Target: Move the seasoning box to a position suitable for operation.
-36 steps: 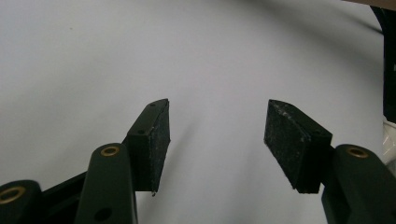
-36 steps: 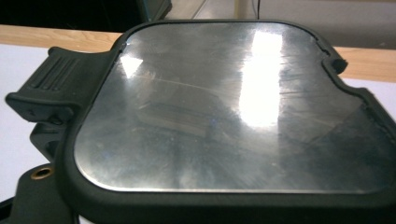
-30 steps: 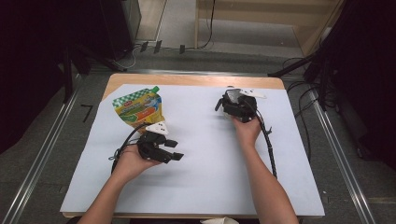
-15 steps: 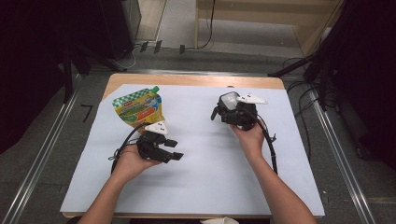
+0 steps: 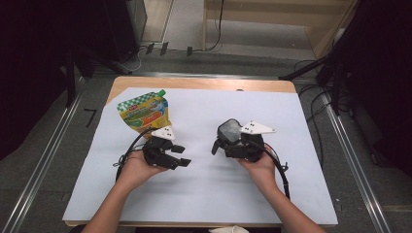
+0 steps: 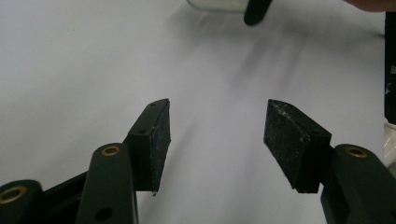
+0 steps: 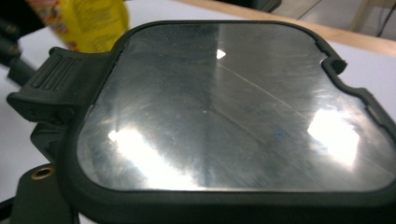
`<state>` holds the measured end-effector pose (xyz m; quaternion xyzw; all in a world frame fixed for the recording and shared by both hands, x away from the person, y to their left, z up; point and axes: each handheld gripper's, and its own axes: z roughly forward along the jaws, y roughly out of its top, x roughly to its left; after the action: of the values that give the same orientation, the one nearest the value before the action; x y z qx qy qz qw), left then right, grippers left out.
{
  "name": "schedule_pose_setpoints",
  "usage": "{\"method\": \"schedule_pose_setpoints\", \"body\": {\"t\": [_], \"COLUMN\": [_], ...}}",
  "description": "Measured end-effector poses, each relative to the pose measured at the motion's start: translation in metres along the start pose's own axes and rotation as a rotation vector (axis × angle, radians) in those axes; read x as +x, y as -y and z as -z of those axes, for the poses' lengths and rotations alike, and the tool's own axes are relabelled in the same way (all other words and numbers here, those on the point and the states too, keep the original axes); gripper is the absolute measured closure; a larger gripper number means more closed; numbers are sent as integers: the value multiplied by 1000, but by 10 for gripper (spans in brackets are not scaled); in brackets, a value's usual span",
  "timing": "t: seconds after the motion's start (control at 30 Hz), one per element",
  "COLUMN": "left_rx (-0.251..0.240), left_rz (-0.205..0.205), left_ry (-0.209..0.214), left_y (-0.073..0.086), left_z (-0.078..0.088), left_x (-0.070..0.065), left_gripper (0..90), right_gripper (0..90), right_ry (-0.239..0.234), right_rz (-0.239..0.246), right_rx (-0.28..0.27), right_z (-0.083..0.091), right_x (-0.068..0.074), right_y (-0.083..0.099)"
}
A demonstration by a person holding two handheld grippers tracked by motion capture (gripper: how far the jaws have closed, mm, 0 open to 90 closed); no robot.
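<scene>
I have the right gripper (image 5: pixel 219 144) at centre frame of the high view, clamped on a lidded container (image 5: pixel 230 130) with a dark rim and a clear, scuffed top; in the right gripper view that lid (image 7: pixel 233 107) spreads across nearly the whole frame. My left gripper (image 5: pixel 179 156) sits left of centre, its jaws spread apart with nothing between them, just white table cover (image 6: pixel 84 60) beneath. A yellow pouch (image 5: pixel 144 111) with a green cap lies in the upper left, just behind my left hand (image 5: pixel 137 167).
</scene>
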<state>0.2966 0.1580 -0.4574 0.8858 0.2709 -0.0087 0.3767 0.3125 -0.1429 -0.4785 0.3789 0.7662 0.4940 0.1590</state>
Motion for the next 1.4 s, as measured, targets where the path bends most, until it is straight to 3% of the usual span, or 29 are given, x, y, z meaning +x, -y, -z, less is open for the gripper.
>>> {"method": "schedule_pose_setpoints", "body": {"t": [0.17,0.43,0.53,0.77,1.03,1.2,1.3,1.4], "left_rx": [-2,-7,-7,-21,-19,-12,-17,-26], "left_rz": [-4,-2,0,4,-1,-7,5,18], "left_ry": [-3,0,2,16,19,23,32,46], "left_y": [0,0,0,0,-1,-1,-1,-2], "left_z": [1,2,1,0,-2,-3,-4,-4], "left_x": [0,1,1,1,0,1,4,5], "left_gripper": [421,422,422,426,429,436,445,456], "right_gripper": [163,162,162,157,117,130,142,147], "right_ry": [-43,-81,-79,-71,-77,-100,-127,-141], "right_rz": [42,44,87,134,89,77,33,35], "right_rx": [54,56,67,51,84,150,164,173], "right_z": [-8,-21,-28,-26,-19,-5,7,17], "right_x": [16,28,34,37,34,31,26,25], "right_y": [12,17,22,29,27,25,28,28]}}
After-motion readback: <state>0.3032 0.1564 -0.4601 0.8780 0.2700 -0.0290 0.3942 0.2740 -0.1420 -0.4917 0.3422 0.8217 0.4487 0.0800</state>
